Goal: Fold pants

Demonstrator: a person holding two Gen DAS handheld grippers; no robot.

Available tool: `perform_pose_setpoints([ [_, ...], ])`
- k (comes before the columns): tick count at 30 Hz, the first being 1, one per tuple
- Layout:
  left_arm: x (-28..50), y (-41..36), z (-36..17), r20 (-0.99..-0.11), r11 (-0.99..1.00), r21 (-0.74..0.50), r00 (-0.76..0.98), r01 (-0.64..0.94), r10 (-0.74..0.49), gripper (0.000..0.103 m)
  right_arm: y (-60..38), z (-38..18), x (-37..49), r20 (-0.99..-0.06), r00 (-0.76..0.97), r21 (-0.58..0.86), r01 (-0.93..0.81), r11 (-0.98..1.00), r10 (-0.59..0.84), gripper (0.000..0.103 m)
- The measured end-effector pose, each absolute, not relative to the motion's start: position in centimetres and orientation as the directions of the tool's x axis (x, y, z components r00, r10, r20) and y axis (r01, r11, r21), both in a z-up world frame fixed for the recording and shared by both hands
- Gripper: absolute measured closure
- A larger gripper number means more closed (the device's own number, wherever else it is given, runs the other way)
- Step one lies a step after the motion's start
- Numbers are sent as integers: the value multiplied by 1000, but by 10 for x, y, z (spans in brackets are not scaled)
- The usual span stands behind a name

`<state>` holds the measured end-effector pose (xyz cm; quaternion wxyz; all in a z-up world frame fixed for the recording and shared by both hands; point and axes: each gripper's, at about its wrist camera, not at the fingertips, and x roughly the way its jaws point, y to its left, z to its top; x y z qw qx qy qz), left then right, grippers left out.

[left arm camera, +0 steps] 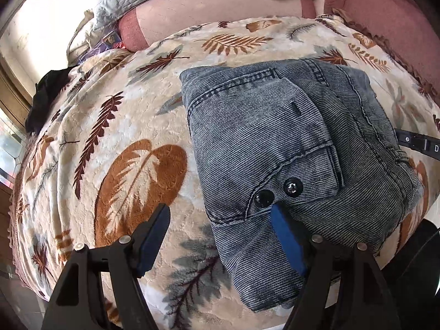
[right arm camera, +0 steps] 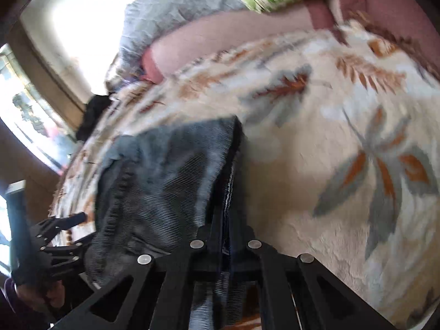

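Left wrist view: I am holding my left gripper [left arm camera: 220, 220] wide apart at the pants [left arm camera: 288, 143] edge; my right gripper [right arm camera: 229, 192] is pinching the fabric's side.

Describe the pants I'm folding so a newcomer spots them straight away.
Start at the big cream leaf-print blanket covering the bed. On it lies a folded grey-blue ribbed denim bundle, the pants. Two shiny black buttons near the front edge mark them out from the plain black cloth at the blanket's far-left edge.

Motion blur is smearing the right wrist view; the pants [right arm camera: 165, 181] are hiding the right tongs' [right arm camera: 229, 192] tips, bed edge unseen.
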<state>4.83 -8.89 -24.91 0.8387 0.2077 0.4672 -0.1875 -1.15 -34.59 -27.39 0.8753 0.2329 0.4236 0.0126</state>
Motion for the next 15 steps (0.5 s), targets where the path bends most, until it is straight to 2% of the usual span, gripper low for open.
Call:
perform_pose_setpoints([
  [3, 54, -80, -241, -878, 846, 143, 460, 514, -131, 27, -351, -271, -11, -731, 642, 442, 186, 878, 231, 98],
  [5, 56, -73, -232, -872, 860, 155, 477, 487, -113, 27, -349, -259, -9, -743, 639, 401, 186, 897, 199, 93],
  [7, 58, -65, -217, -853, 870, 147, 506, 470, -130, 27, -345, -240, -10, -715, 680, 366, 164, 916, 164, 91],
  [11, 76, -62, -193, -823, 890, 130, 548, 437, -149, 26, -328, -211, -5, -646, 740, 368, 84, 926, 190, 90],
  [15, 106, -82, -197, -830, 895, 142, 543, 423, -124, 26, -302, -204, 25, -653, 724, 355, 31, 934, 224, 89],
])
